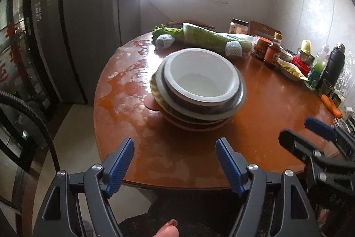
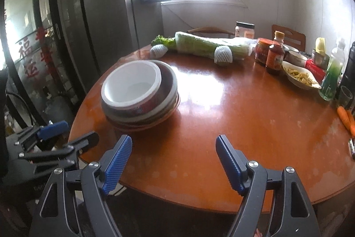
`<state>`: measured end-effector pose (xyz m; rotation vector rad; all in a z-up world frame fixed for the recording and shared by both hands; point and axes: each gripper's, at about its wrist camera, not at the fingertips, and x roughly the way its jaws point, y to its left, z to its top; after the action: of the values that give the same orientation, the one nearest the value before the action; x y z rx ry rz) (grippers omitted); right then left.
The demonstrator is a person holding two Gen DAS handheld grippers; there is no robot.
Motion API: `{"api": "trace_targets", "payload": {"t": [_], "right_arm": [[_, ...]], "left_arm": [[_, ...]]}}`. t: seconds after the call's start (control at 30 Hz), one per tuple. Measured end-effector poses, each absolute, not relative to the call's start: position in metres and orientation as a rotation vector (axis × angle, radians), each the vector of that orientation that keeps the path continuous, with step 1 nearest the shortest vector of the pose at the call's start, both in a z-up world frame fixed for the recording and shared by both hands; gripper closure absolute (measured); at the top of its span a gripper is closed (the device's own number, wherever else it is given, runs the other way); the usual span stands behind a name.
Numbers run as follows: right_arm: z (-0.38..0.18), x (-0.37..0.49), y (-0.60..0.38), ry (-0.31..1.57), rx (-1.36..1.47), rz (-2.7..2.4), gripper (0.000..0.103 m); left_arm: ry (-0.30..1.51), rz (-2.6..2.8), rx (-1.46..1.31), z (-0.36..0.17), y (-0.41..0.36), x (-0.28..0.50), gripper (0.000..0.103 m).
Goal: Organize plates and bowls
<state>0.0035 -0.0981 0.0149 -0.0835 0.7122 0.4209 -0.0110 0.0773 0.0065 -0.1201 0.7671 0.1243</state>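
Both grippers, left (image 1: 175, 164) and right (image 2: 174, 162), are held open and empty, short of the stack of plates and bowls (image 1: 198, 90). Stack is set mid-table (image 1: 266, 103), before the cabbage (image 1: 208, 37). Risk: off-centre bowls could be toppled by a sideways nudge.

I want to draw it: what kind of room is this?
Probably a home kitchen or dining room: a round orange-brown wooden table with stacked white bowls and plates, wrapped green cabbage and a tall dark fridge.

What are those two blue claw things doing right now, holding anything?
Left gripper: open, empty, short of the stack of bowls and plates.
Right gripper: open, empty, over the table.
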Motion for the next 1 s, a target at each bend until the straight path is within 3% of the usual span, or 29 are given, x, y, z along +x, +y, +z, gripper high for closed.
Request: {"api": "trace_targets", "payload": {"t": [1.0], "right_arm": [[0.000,-0.007,-0.103,0.763,-0.077,0.409,0.024]], "left_arm": [[0.790,0.114,-0.099,0.002,0.074,-0.011,0.027]]}}
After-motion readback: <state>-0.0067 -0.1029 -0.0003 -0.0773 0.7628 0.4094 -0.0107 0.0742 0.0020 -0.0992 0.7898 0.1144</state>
